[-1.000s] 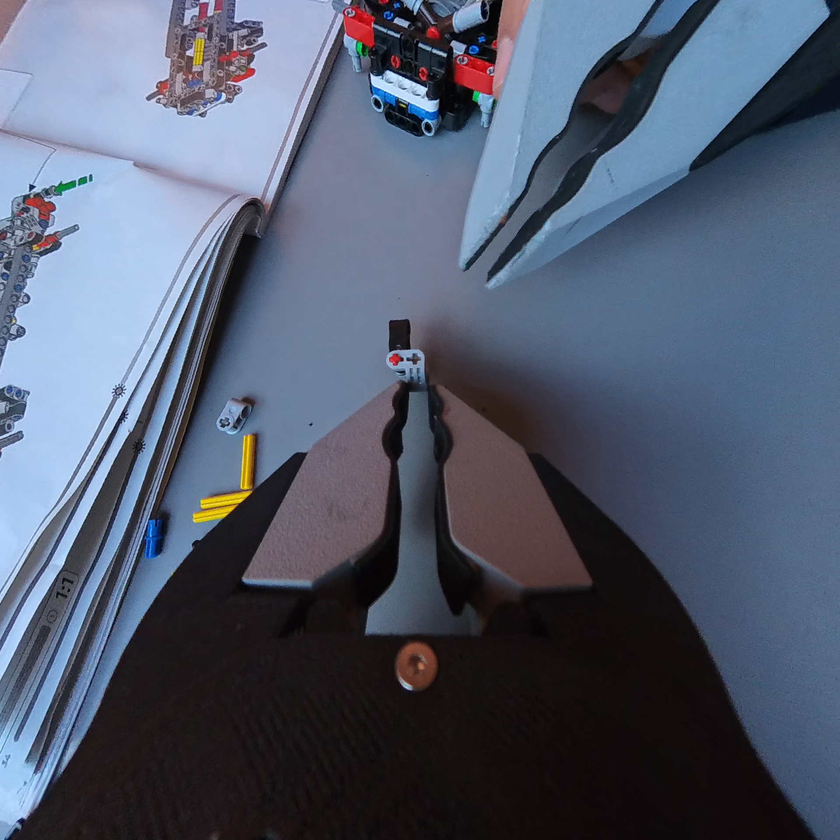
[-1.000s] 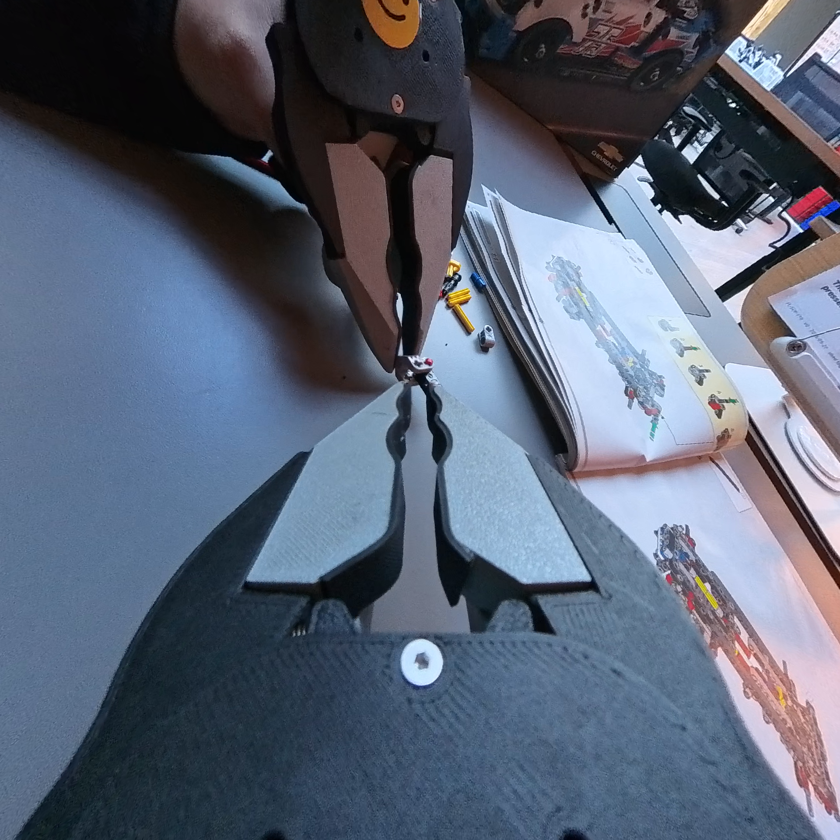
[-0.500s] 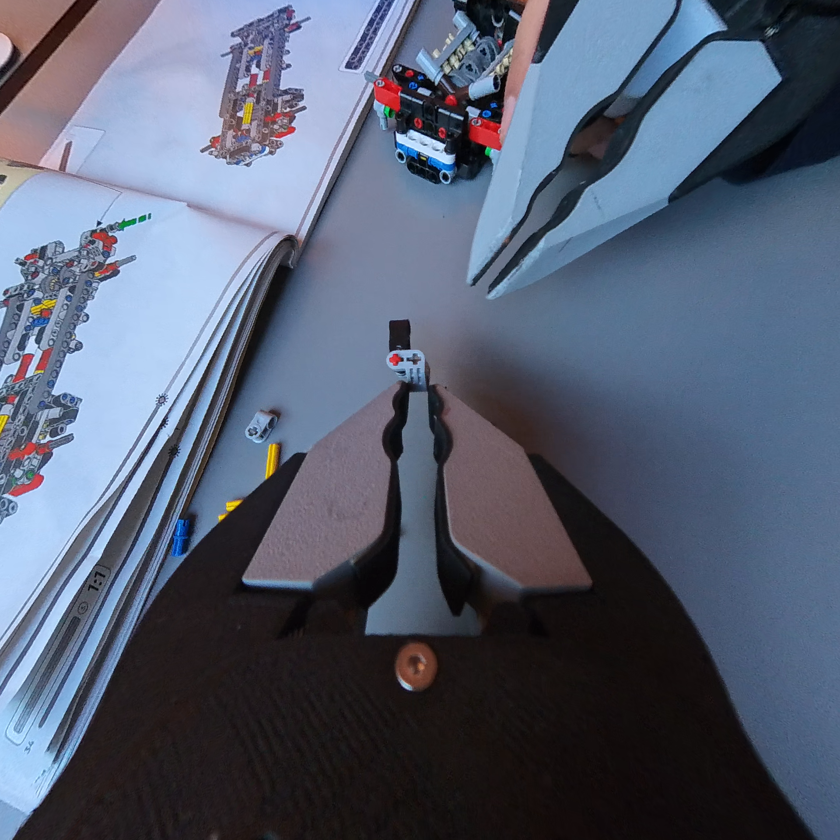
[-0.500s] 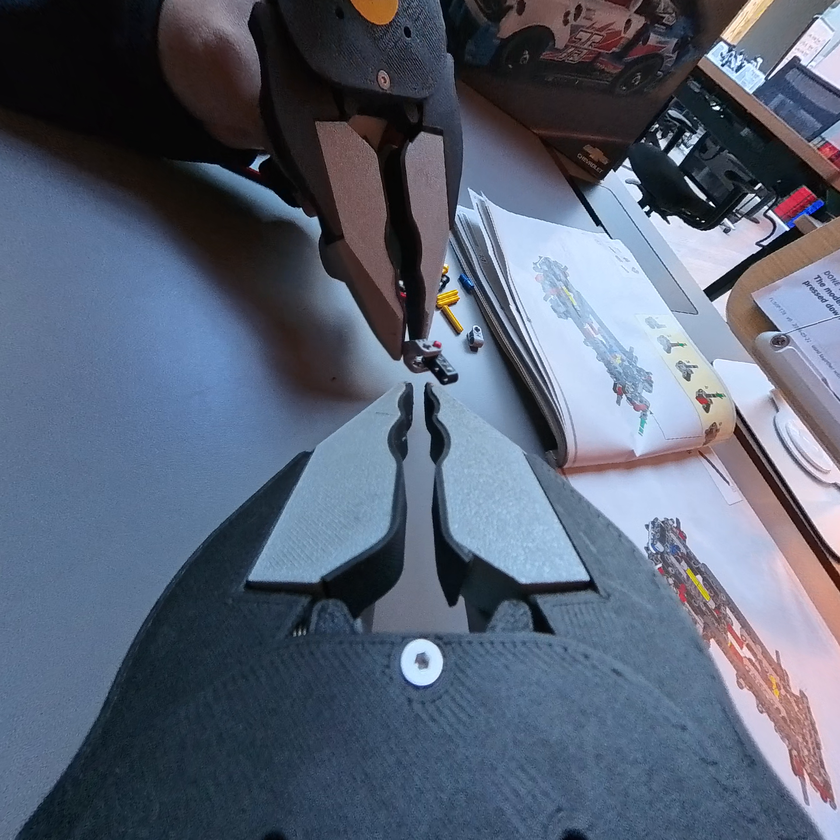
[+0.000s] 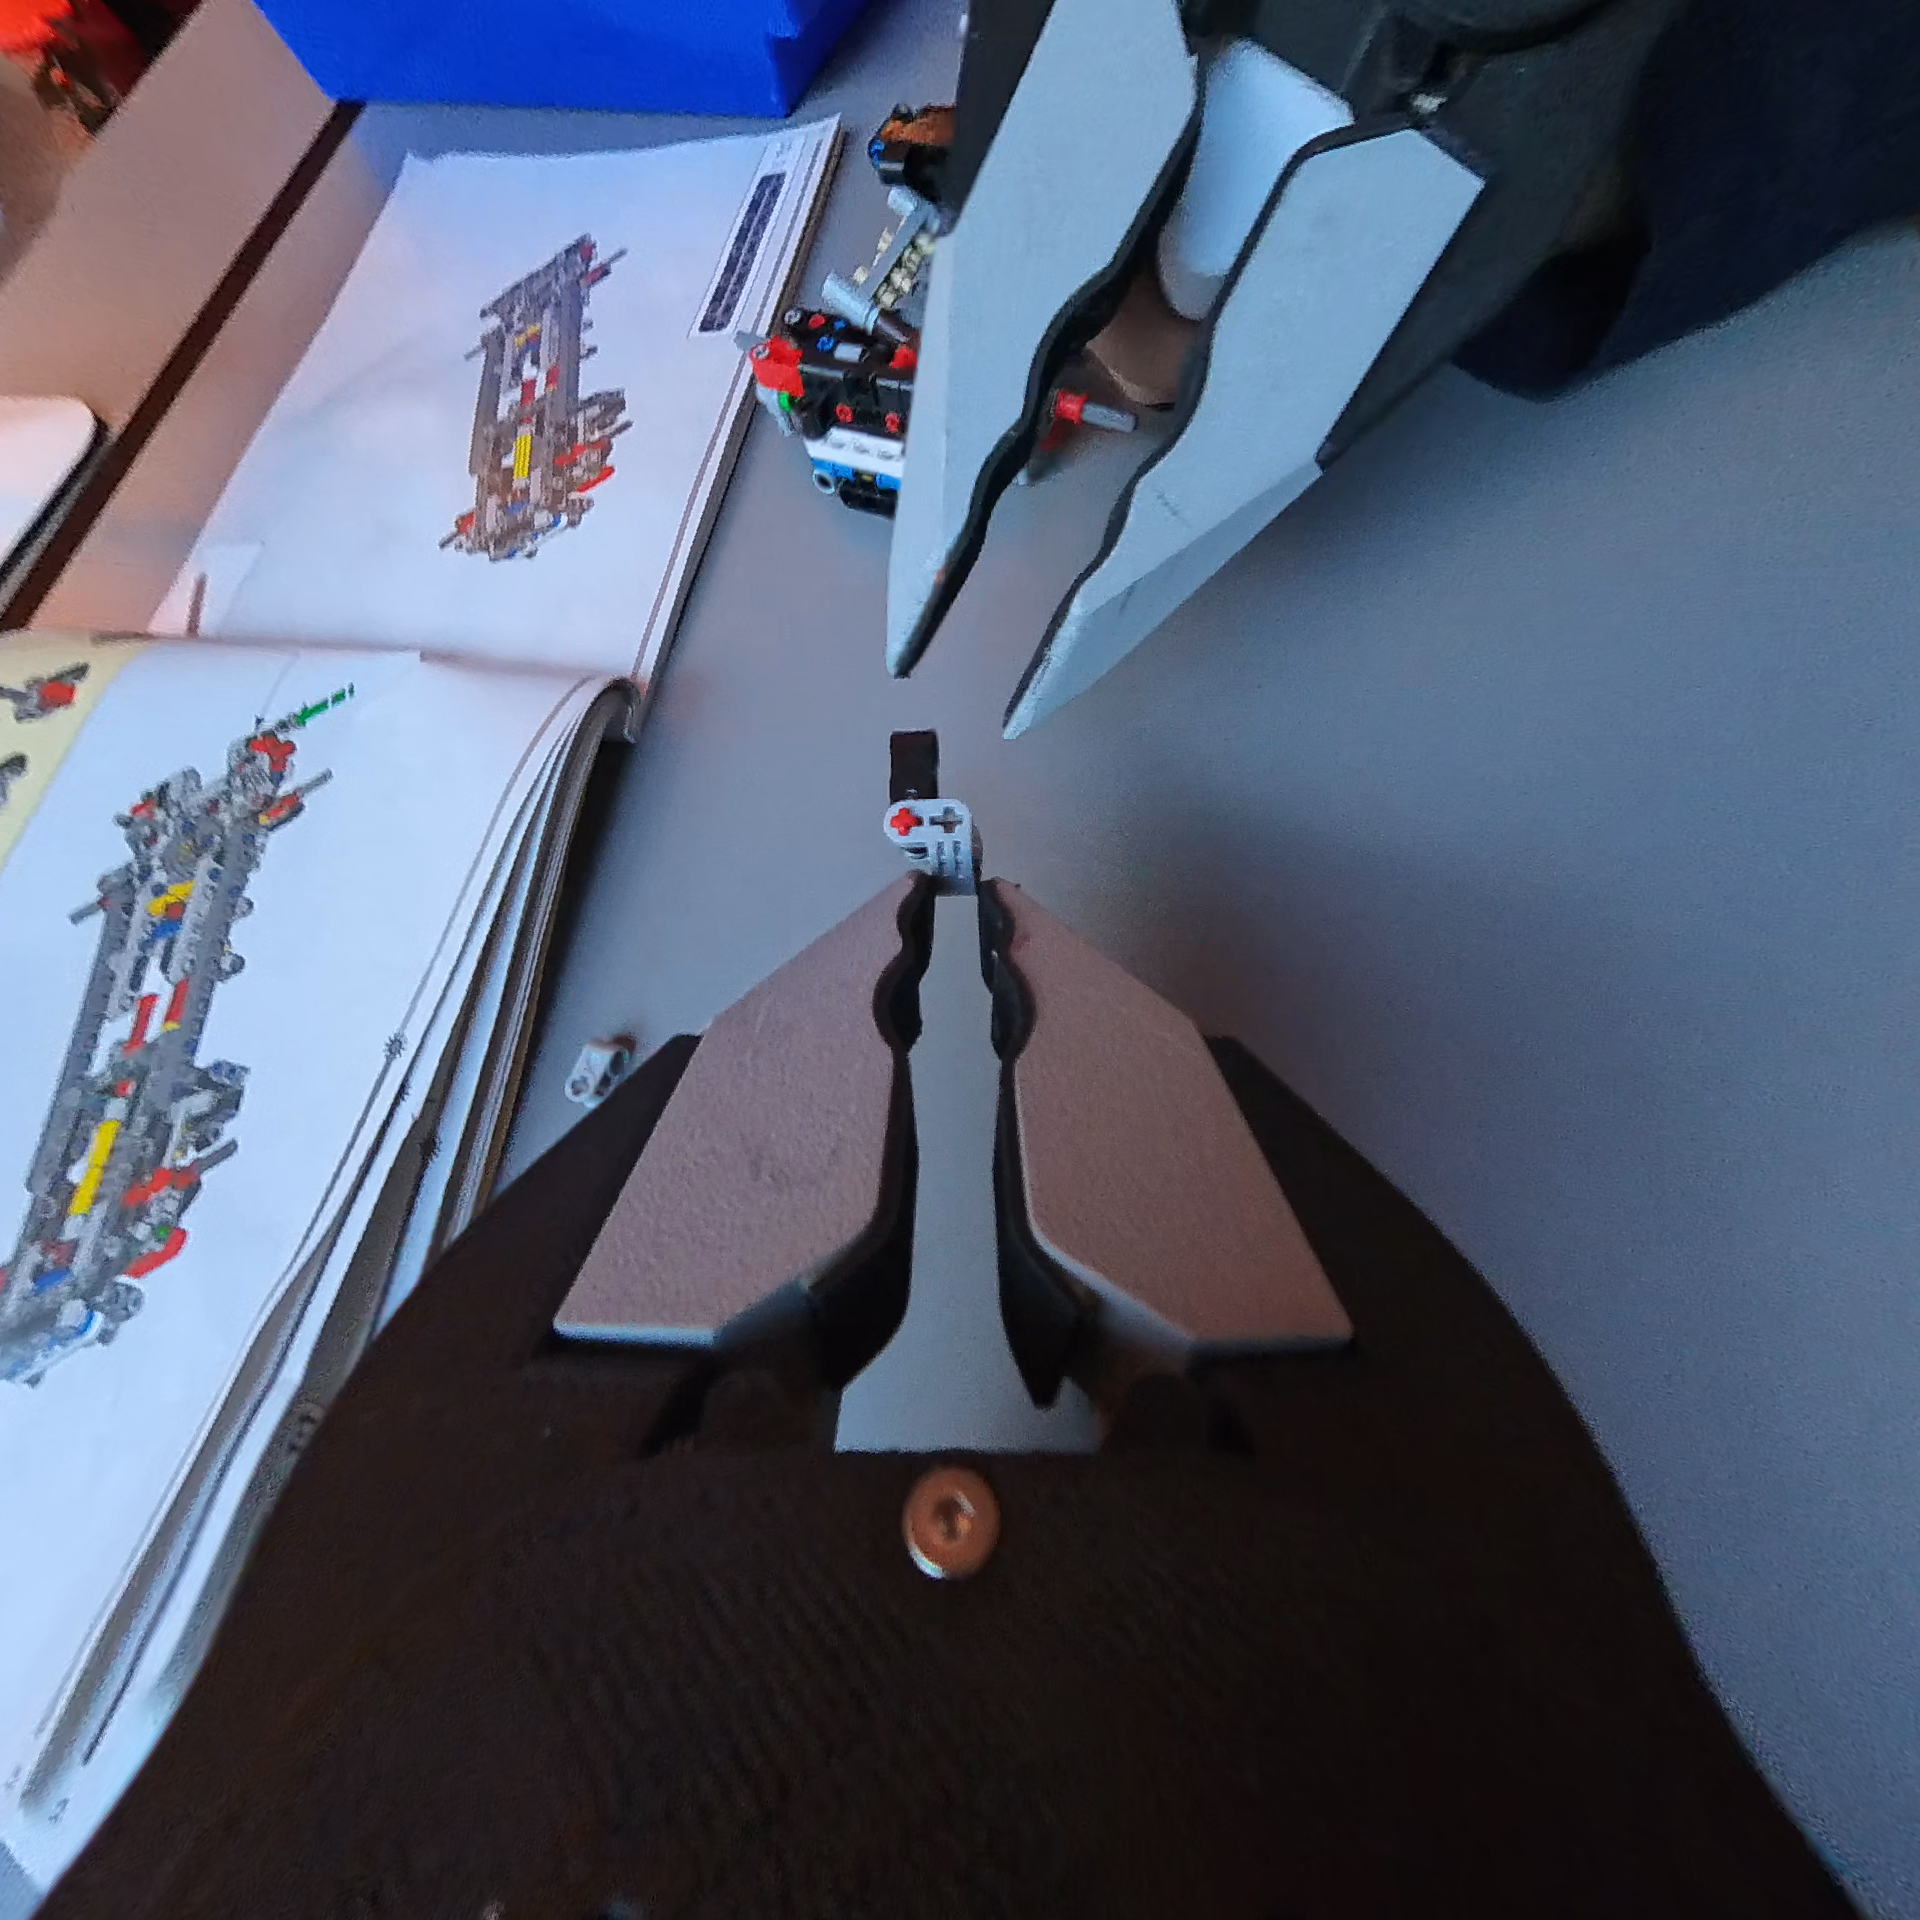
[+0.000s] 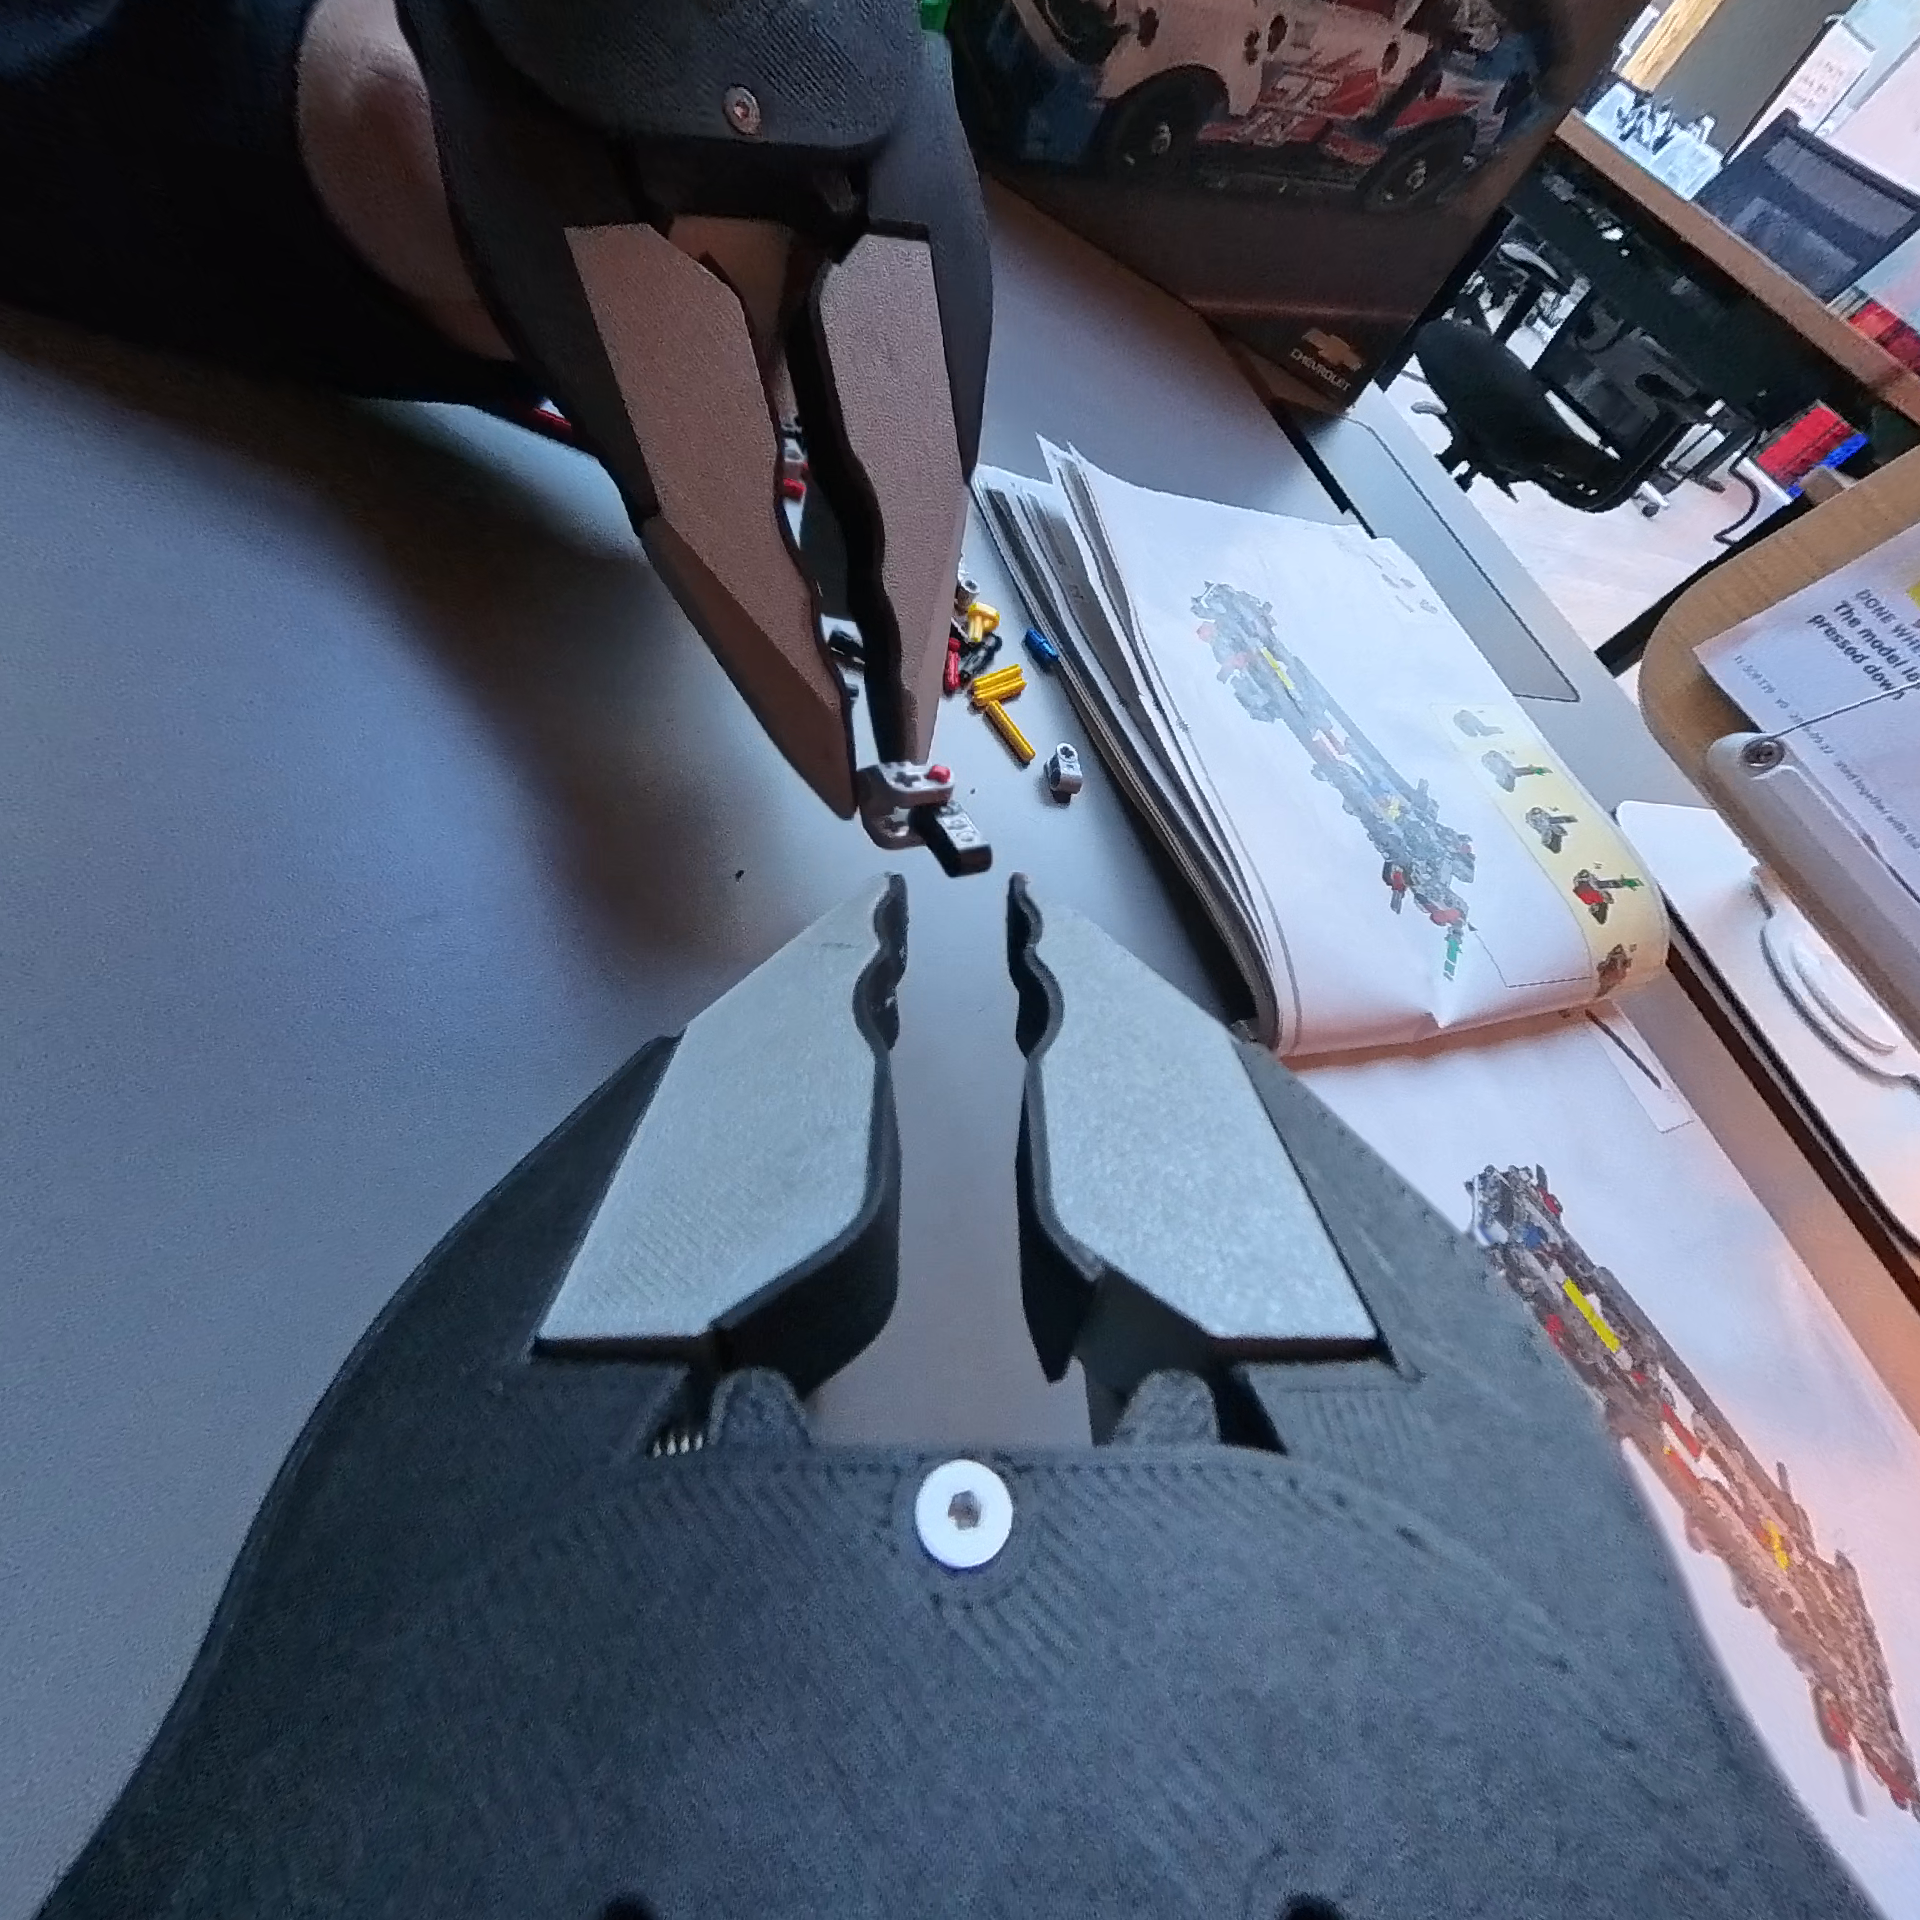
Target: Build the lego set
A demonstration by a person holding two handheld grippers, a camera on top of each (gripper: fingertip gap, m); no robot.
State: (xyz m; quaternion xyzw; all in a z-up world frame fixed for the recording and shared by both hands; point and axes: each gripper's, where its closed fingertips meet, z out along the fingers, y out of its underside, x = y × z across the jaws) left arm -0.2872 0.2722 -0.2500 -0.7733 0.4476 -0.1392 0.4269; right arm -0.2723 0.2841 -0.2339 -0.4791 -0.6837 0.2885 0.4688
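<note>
Grey connector [image 5: 932, 837] with black pin [image 5: 914, 758] pinched only at left gripper [image 5: 951, 883] tips; thin hold, could twist out. Right gripper [image 6: 954, 894] spread, empty, just beside.

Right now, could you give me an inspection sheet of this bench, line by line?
Surface: grey table, mostly bare on one side.
Job's things: small grey connector with a red pin and a black piece attached; part-built model.
Clutter: yellow rods, loose grey piece, open instruction booklet.
Grippers: left gripper pinches the grey connector; right gripper open, empty, just short of the black piece.
Cables: nothing seen.
Surroundings: boxed car kit, office chairs.
</note>
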